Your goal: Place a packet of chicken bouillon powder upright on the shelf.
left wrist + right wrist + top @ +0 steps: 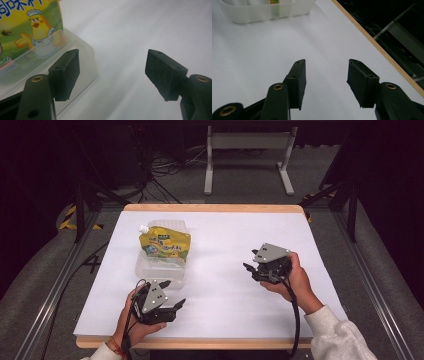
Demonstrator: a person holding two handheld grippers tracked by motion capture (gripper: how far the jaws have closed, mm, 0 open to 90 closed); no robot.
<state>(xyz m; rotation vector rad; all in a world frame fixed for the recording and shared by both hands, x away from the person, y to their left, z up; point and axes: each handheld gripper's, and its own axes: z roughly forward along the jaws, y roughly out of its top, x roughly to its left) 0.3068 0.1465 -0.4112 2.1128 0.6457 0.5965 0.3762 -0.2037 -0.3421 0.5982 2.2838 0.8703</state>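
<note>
Both grippers are standing empty over the white bench (240,285), with bare cloth between their pads. Held nearest the person, the left gripper (172,295) is spreading its jaws wide, and its own view is showing nothing between the pads (71,75). Just ahead of it and slightly to its left, a clear plastic tray (160,267) is resting on the bench, one corner of its rim lying right beside the left-hand pad without touching it. A yellow spouted pouch (165,243) printed with a cartoon chick is lying in that tray, its white cap pointing away toward the far left.

Off to the other side, the right gripper (251,261) is hovering with its jaws moderately apart and holding nothing; the tray is sitting well away from it, across the open bench.

Judging by how things lie, the pouch is already sitting in the tray and neither gripper is gripping anything, so the placing looks finished. What seems left is only drawing both grippers clear of the tray.
</note>
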